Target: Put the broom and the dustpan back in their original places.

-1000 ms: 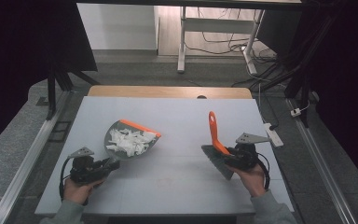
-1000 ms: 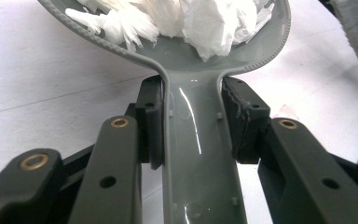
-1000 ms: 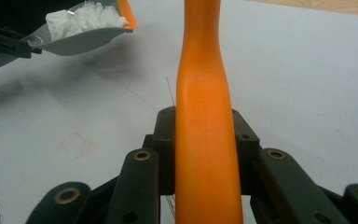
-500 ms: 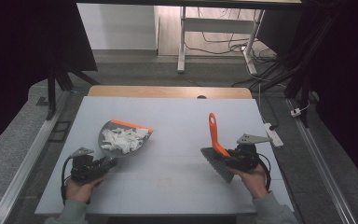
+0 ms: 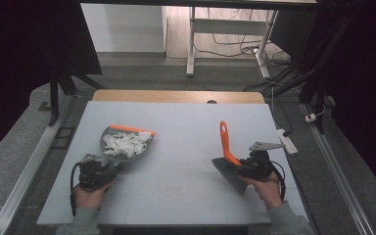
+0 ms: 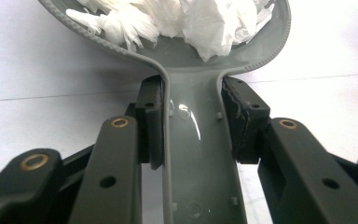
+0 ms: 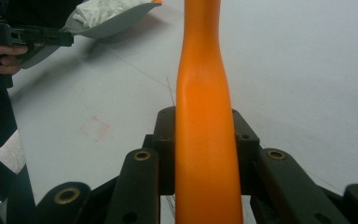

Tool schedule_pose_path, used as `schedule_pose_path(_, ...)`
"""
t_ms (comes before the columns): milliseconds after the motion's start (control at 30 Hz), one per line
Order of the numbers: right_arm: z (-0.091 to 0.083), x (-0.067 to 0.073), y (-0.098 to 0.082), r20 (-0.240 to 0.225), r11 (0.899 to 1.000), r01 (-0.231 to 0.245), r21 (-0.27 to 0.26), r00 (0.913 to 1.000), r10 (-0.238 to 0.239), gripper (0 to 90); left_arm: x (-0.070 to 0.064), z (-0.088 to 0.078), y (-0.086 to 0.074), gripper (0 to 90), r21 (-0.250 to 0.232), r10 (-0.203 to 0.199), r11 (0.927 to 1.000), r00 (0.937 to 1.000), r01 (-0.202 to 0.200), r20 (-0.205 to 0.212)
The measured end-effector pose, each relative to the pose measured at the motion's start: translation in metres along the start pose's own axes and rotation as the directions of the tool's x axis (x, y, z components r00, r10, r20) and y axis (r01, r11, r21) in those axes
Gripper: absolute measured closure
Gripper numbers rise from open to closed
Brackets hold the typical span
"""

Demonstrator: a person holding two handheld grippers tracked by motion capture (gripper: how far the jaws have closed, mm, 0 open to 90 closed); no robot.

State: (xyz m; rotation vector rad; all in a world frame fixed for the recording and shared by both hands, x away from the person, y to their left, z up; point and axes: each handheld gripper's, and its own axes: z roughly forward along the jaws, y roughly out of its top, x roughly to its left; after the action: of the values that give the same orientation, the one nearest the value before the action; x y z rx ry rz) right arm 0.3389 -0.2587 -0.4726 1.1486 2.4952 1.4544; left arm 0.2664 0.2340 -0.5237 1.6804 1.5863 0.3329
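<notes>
While held: one dustpan [image 5: 125, 143], one brush [image 5: 228, 159], two hand-held grippers.

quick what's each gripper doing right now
Left hand-held gripper: closed on the handle of the dustpan, which holds scraps of paper.
Right hand-held gripper: closed on the orange handle of the brush.

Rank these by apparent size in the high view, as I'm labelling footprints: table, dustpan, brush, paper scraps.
1. table, by far the largest
2. dustpan
3. brush, close to the dustpan, so that order is unsure
4. paper scraps, a heap inside the dustpan's scoop
</notes>
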Motion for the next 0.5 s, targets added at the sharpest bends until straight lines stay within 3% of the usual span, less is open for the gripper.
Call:
schedule_pose_path(233, 0.006, -0.001, -0.002, -0.01, 0.999, -0.006, 0.033, 0.9999, 0.006, 70.5, 0.003, 0.005, -0.001, 61.0, 0.009, -0.031, 0.9995, 0.9995, 0.031, -0.008)
schedule_pose_path(500, 0.017, -0.006, -0.005, 0.019, 0.996, -0.014, 0.093, 0.9997, 0.013, 70.5, 0.004, 0.013, -0.002, 61.0, 0.037, -0.05, 0.9981, 0.9986, 0.05, -0.017)
